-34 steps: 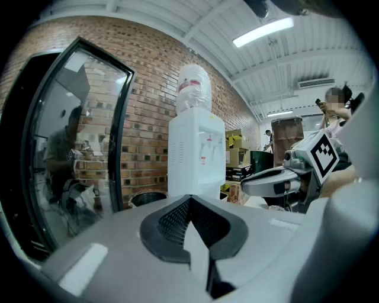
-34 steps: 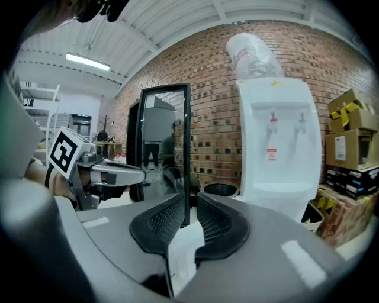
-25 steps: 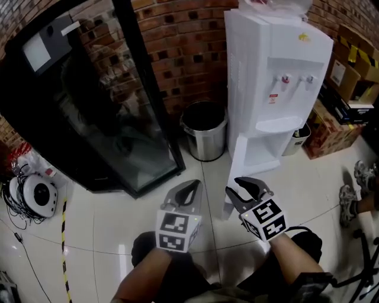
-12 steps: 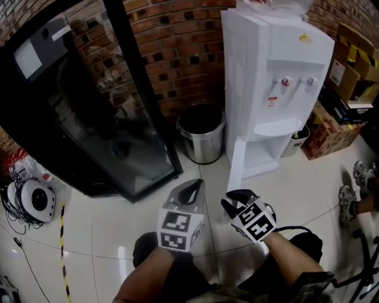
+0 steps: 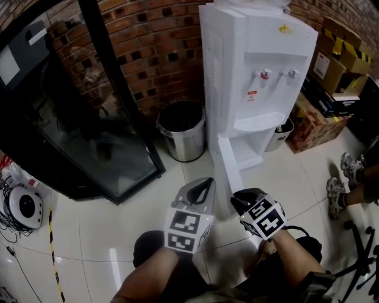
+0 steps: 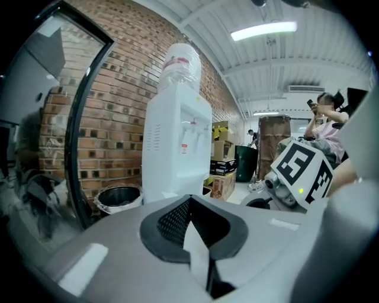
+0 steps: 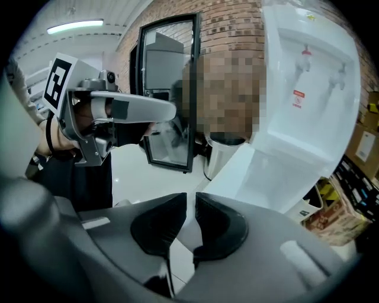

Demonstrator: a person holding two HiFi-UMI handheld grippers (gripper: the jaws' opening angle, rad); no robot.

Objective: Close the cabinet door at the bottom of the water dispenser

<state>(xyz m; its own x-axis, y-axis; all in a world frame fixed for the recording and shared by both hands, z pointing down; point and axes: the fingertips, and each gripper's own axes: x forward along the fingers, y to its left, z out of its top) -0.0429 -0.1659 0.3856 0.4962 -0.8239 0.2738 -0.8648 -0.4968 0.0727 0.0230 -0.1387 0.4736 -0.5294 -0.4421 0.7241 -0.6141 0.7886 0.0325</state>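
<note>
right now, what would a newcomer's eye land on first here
The tall white water dispenser against the brick wall stands out first, with its bottom cabinet door swung open over the tiles. Just left of it stands a steel bin, and further left a big black glass-fronted cabinet.

In the head view the top edge cuts off the bottle (image 5: 251, 3) on the water dispenser (image 5: 260, 65), its red label (image 5: 251, 94) is too small to read, and the right edge cuts off a bystander (image 5: 348, 162) above the shoes.
</note>
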